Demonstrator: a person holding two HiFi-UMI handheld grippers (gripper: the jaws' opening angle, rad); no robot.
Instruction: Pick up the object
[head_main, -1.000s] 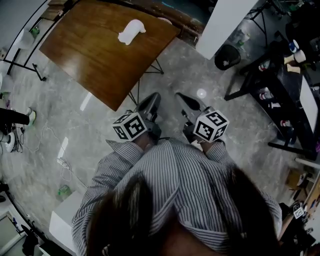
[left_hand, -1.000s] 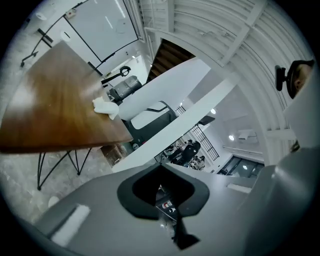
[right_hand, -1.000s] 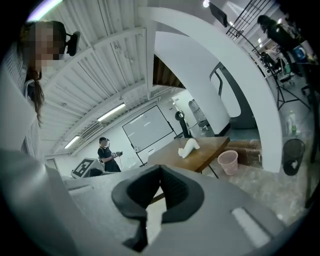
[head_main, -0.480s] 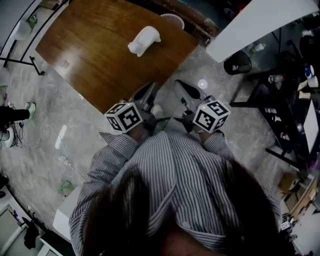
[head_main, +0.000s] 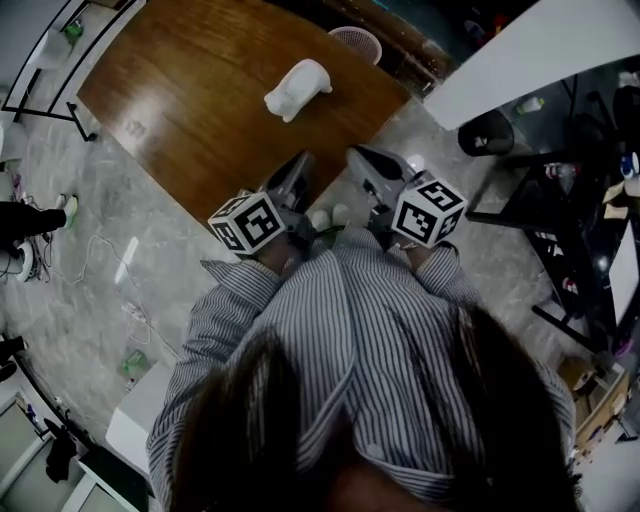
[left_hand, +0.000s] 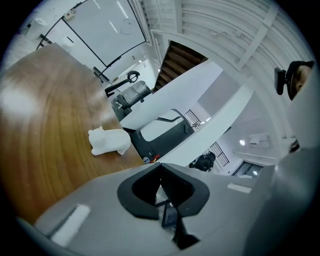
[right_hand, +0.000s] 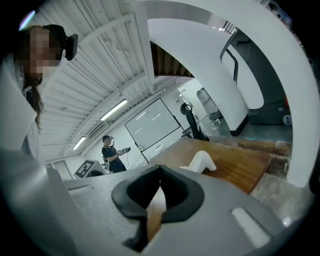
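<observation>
A white animal-shaped figurine (head_main: 297, 88) lies on the brown wooden table (head_main: 190, 110), toward its far side. It also shows in the left gripper view as the figurine (left_hand: 110, 141) and in the right gripper view as the figurine (right_hand: 200, 161). My left gripper (head_main: 299, 163) hangs at the table's near corner, jaws together and empty. Beside it, off the corner over the floor, my right gripper (head_main: 358, 156) is also closed with nothing in it. Both are well short of the figurine. In their own views the left gripper (left_hand: 161, 167) and right gripper (right_hand: 160, 172) show jaws meeting.
A pale basket (head_main: 355, 40) stands past the table's far edge. A white pillar (head_main: 520, 60), a black bin (head_main: 485, 130) and dark shelving (head_main: 590, 210) are at the right. Cables (head_main: 110, 280) lie on the marble floor at the left. A person (right_hand: 110, 150) stands far off.
Both grippers have moved forward toward the table's near corner. The table and figurine now sit closer and further right in the head view. The jaws have stayed shut.
</observation>
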